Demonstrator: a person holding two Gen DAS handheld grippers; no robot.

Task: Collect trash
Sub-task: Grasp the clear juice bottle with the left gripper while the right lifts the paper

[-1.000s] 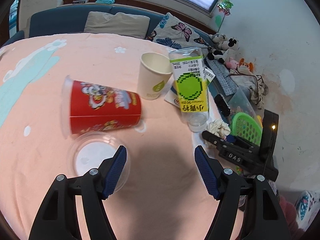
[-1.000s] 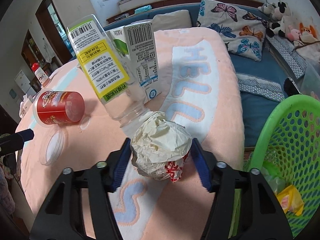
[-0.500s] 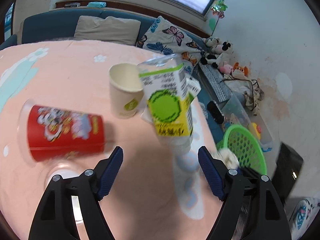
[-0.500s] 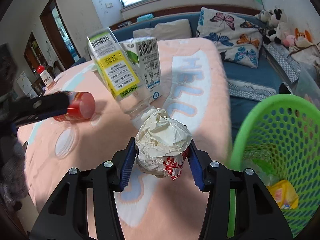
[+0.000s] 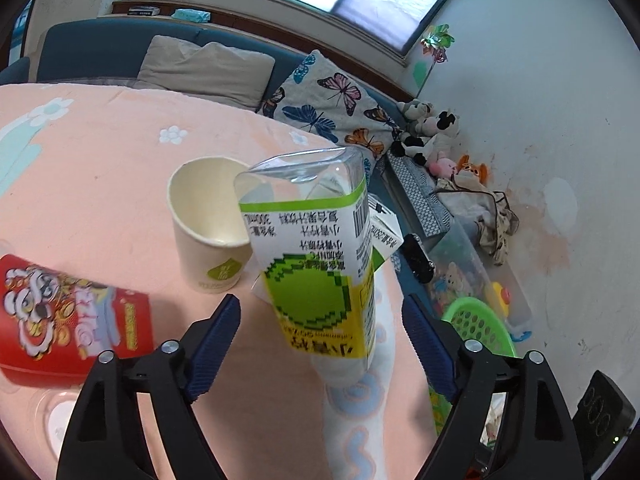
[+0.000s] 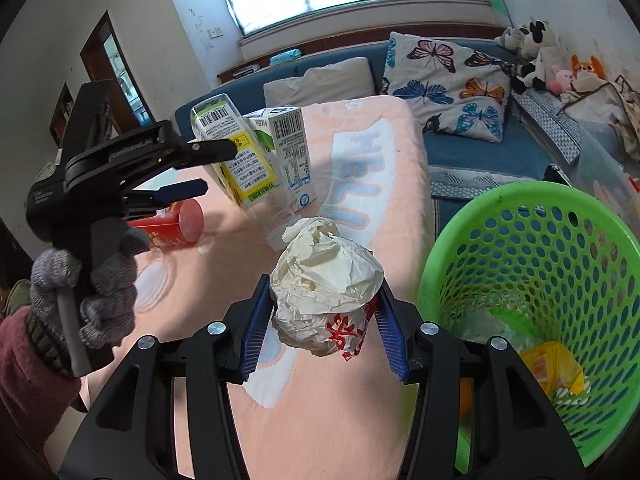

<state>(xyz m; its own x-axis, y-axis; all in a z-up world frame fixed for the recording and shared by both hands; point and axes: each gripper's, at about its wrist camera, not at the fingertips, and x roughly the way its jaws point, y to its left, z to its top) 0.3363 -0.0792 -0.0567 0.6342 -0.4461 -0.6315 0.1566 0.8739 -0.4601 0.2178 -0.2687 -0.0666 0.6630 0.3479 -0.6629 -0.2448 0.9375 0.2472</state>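
My right gripper point(image 6: 320, 316) is shut on a crumpled white paper ball point(image 6: 326, 280) with red print, held above the table edge just left of the green trash basket point(image 6: 532, 280). My left gripper point(image 5: 320, 340) is open; a tilted clear bottle with a green-yellow label point(image 5: 316, 264) lies between its fingers without touching them. The left gripper also shows in the right wrist view point(image 6: 200, 168), next to the same bottle point(image 6: 240, 164). A red cup point(image 5: 72, 320) lies on its side at left, and a beige paper cup point(image 5: 212, 220) stands upright.
A white milk carton point(image 6: 288, 156) stands behind the bottle. A clear plastic lid point(image 6: 154, 276) lies on the peach tablecloth point(image 5: 100, 160). The basket holds yellow and green wrappers. A blue sofa with cushions and plush toys lies beyond the table.
My left gripper has moved right, from the red cup and lid up to the bottle. My right gripper has carried the paper ball right, toward the basket.
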